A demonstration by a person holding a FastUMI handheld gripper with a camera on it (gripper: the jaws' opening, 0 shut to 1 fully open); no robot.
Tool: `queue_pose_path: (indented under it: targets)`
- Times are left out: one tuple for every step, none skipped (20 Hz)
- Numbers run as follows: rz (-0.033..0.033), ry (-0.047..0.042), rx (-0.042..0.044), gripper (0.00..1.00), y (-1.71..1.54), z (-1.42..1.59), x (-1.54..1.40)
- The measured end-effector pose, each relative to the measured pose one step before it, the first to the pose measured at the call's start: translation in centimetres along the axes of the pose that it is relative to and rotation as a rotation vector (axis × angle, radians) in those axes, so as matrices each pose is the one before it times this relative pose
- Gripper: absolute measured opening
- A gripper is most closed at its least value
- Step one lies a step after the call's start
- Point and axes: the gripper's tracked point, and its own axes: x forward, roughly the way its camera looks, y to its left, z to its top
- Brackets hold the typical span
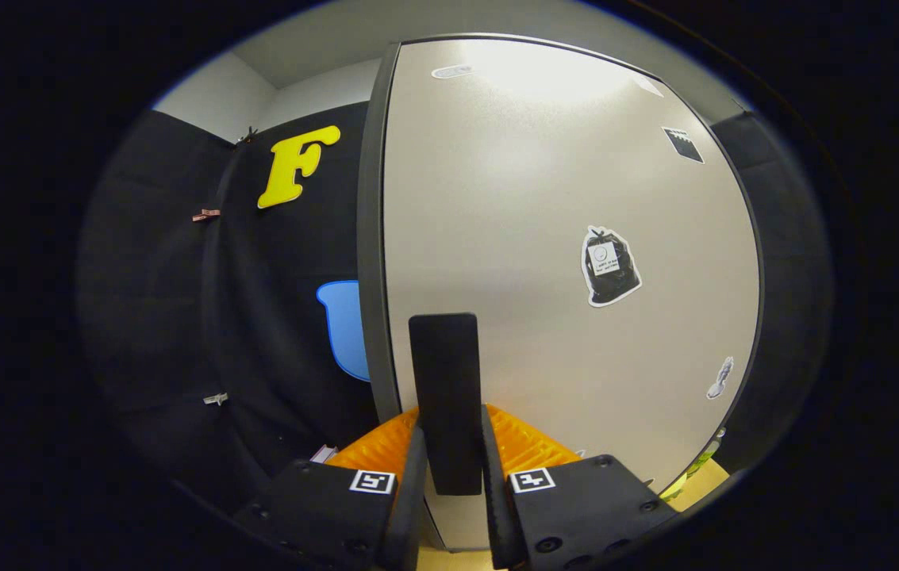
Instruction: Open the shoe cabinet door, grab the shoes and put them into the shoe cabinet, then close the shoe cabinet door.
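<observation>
The shoe cabinet door (544, 238) is a tall beige panel right in front of me, and its dark side edge (370, 238) stands out against the booth wall. An upright black handle (443, 373) sticks out from the door near that edge. My gripper (451, 432) is shut on the handle, with one finger pressing on each side of its lower half. The door hides the inside of the cabinet.
Stickers dot the door, the biggest a black bag shape (610, 266). Black cloth wall (259, 317) hangs just beyond the door's edge. A yellow-green thing (695, 468) peeks out past the door's lower far corner, above a tan floor (703, 484).
</observation>
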Motion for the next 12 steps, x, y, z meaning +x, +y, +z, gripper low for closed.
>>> queue_pose_path:
  targets:
    - [0.00378, 0.00274, 0.00279, 0.35, 0.063, -0.084, -0.19]
    - [0.00066, 0.00216, -0.00003, 0.32, -0.012, 0.043, -0.018]
    - [-0.00072, -0.00255, -0.00835, 0.3, -0.035, -0.053, 0.07]
    - [-0.00251, -0.00202, -0.00697, 0.3, -0.006, 0.001, -0.175]
    - [0.00012, -0.00124, -0.00099, 0.3, -0.039, -0.055, -0.1]
    - [0.00599, 0.00224, 0.00483, 0.31, 0.003, -0.023, -0.2]
    - [0.0096, 0.00059, 0.00713, 0.3, 0.02, 0.045, -0.157]
    - [0.01223, 0.0042, 0.00154, 0.3, 0.044, 0.01, -0.388]
    - [0.01354, 0.00173, 0.00009, 0.3, 0.169, 0.158, -0.712]
    - [0.01233, 0.00339, -0.00142, 0.3, 0.112, 0.076, -0.705]
    - [0.00977, -0.00246, 0.00258, 0.31, -0.009, 0.178, -0.744]
    - [0.007, -0.00238, 0.00516, 0.31, 0.007, 0.199, -0.779]
